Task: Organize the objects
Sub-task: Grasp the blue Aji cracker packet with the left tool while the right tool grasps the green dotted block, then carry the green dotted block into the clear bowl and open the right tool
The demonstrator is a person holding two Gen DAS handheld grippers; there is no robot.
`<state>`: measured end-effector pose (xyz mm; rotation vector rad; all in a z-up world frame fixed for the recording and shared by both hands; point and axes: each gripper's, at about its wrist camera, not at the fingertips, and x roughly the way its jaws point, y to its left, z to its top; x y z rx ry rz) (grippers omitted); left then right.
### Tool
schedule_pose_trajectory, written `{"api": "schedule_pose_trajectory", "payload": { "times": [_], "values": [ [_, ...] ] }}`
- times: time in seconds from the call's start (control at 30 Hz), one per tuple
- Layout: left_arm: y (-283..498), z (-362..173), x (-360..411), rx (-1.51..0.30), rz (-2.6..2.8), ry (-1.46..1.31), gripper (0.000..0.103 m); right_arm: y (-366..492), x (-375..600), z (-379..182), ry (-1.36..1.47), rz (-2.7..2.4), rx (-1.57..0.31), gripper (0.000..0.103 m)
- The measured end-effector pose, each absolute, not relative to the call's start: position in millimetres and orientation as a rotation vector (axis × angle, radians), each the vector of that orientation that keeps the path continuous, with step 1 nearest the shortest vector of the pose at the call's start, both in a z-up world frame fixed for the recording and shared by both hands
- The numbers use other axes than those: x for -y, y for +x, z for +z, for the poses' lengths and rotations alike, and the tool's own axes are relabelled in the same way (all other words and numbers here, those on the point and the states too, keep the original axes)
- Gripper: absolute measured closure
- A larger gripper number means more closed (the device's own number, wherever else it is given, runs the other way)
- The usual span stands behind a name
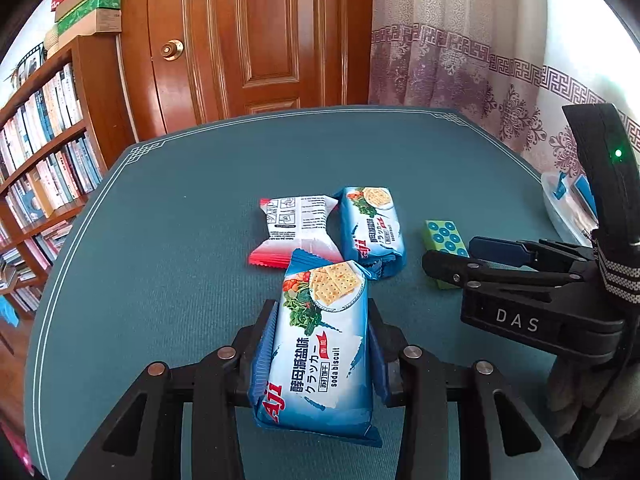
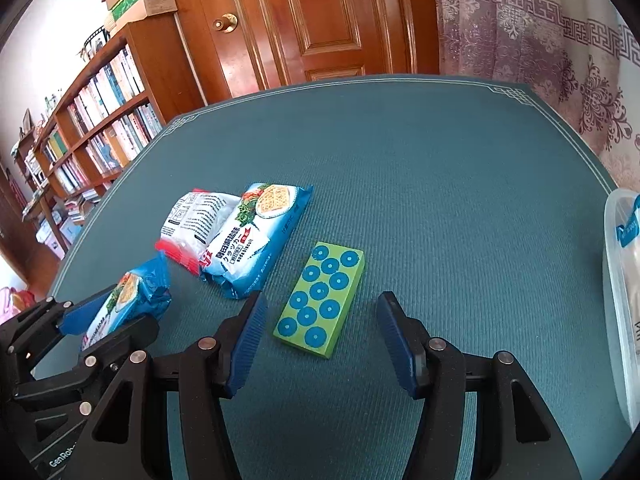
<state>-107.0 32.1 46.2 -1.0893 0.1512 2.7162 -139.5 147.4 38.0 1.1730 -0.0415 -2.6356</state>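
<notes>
Two hand-held grippers are in your grip, and they stand differently. Your left hand-held gripper (image 1: 320,354) is closed on a blue-and-white soda biscuit packet (image 1: 320,344), its blue pads pressing the packet's long sides; the packet points away from you over the teal mat-covered worktop (image 1: 180,240), and whether its far end touches the other packets you cannot tell. Your right hand-held gripper (image 2: 322,344) is spread wide and holds nothing; the near end of a green rectangular block with blue dots (image 2: 320,294) lies flat on the worktop between its blue fingertips (image 2: 250,340), touching neither.

Just beyond the held packet, a second blue-and-white soda biscuit packet (image 1: 372,228) lies on the worktop, just left of the green block. Beside it on its left, touching or slightly tucked under it, lies a white wrapped snack with red crimped ends (image 1: 296,226), printed side up.

Near the worktop's right edge you see a clear plastic container (image 2: 618,280), well apart from the packets. Farther off stand a wooden bookshelf full of books (image 2: 104,128) on the left, a brown panelled wooden door (image 2: 320,20) behind the worktop, and a patterned pale curtain (image 2: 520,32) on the right.
</notes>
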Motion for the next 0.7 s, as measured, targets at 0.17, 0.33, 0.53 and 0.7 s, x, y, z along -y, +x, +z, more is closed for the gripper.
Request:
{"api": "schedule_pose_trajectory", "payload": {
  "times": [0.17, 0.33, 0.53, 0.7],
  "values": [
    [-109.0, 45.7, -27.9, -0.151, 2.742, -1.094, 0.06, -139.9, -136.0, 35.9, 1.164, -2.68, -0.072, 0.055],
    [-110.6, 44.4, -26.5, -0.152, 2.747, -1.104, 0.06, -138.5, -138.3, 36.7, 1.169, -2.697, -0.09, 0.072],
    [-107.7, 44.8, -28.1, -0.157, 2.746, -1.101, 0.06, -130.2, -147.3, 37.4, 1.173, -2.686, -0.046, 0.073],
    [-105.7, 45.2, -31.2, -0.168, 2.743, -1.093, 0.06, -120.2, -157.1, 38.3, 1.181, -2.674, 0.016, 0.073]
  ]
}}
